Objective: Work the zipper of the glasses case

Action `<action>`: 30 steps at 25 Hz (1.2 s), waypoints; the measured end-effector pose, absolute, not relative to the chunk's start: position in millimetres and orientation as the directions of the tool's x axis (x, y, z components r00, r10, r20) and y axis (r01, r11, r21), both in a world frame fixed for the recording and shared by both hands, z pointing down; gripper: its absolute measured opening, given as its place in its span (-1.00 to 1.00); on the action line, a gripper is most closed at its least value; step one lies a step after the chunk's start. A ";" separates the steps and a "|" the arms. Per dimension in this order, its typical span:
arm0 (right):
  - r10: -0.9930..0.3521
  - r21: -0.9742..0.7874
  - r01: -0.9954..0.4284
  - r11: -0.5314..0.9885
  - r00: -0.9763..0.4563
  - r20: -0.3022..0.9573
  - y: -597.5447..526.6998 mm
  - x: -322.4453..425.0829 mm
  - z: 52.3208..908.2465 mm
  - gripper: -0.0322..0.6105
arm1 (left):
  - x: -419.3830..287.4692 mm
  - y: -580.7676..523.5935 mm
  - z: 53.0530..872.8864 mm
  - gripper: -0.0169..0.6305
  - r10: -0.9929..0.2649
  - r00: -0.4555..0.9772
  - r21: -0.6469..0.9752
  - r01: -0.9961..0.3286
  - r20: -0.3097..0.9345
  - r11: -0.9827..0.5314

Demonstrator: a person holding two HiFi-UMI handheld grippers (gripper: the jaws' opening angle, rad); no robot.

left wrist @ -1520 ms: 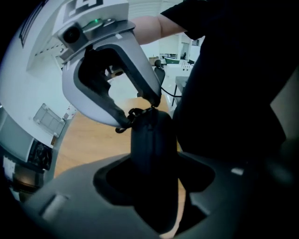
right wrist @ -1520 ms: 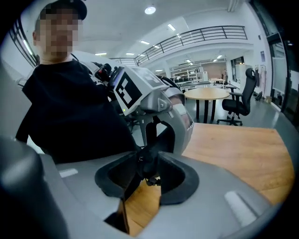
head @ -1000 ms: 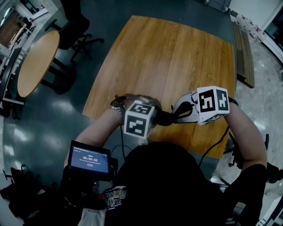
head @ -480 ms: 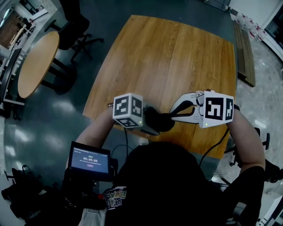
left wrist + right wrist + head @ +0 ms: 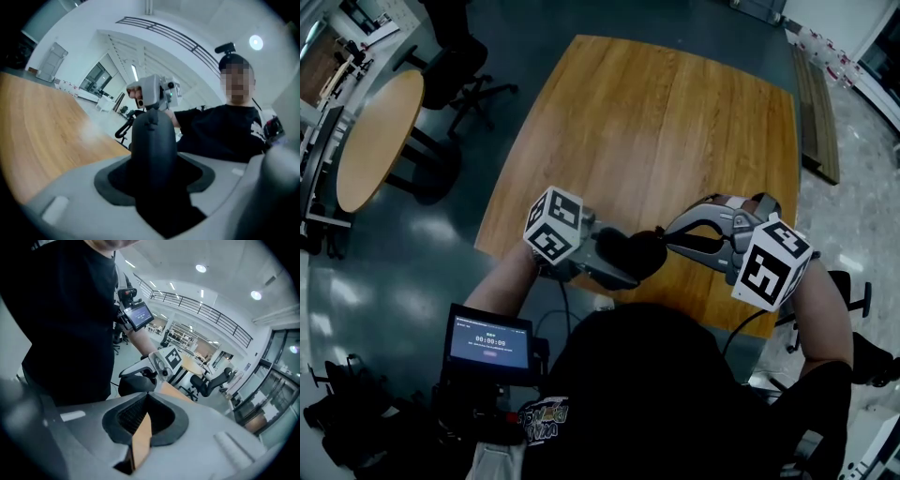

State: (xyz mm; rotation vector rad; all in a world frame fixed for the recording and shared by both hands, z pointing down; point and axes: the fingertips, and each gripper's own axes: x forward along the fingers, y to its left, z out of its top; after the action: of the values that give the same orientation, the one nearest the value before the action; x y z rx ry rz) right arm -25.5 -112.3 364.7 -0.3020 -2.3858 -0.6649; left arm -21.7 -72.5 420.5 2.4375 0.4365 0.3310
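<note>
A black glasses case (image 5: 628, 253) is held up over the near edge of the wooden table (image 5: 675, 122). My left gripper (image 5: 614, 264) is shut on it from the left, and the case (image 5: 152, 150) stands upright between its pads. A small bump (image 5: 151, 123) near the case's top looks like the zipper slider. My right gripper (image 5: 664, 241) comes in from the right, its jaws shut and its tips touching the case's end (image 5: 136, 384). Whether those tips pinch the zipper pull is hidden.
A round table (image 5: 380, 131) and office chairs (image 5: 459, 56) stand on the dark floor to the left. A small screen (image 5: 490, 340) is strapped near my left forearm. A wooden bench (image 5: 817, 112) runs along the table's right side.
Both grippers have rolled. The left marker cube swung to the left and the right one down to the right, while the case stayed between them.
</note>
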 end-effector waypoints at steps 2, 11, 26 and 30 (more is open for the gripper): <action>0.005 0.418 0.329 0.847 -0.790 0.613 -116.0 -24.1 361.1 -0.88 | -24.8 -79.8 410.6 -0.15 0.350 0.936 0.643 0.241 0.045 -0.727; -0.137 0.447 0.096 0.889 -0.878 0.459 -129.8 -17.8 356.9 -0.88 | -25.7 -110.7 381.2 -0.15 0.162 0.959 0.680 0.279 -0.231 -0.679; -0.335 0.428 -0.197 0.882 -0.900 0.277 -134.5 -13.2 360.5 -0.88 | -48.2 -185.5 341.0 -0.15 -0.337 0.768 0.759 0.279 -0.544 -0.589; -0.420 0.394 -0.310 0.865 -0.877 0.234 -144.1 -3.8 363.8 -0.88 | -47.7 -202.2 347.0 -0.15 -0.492 0.706 0.819 0.223 -0.509 -0.528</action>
State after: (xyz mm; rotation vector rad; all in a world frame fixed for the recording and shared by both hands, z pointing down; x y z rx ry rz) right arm -3.8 -144.1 363.8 0.5477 -2.7255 -0.5006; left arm -47.7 -202.2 347.0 1.9290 -0.2080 -0.9131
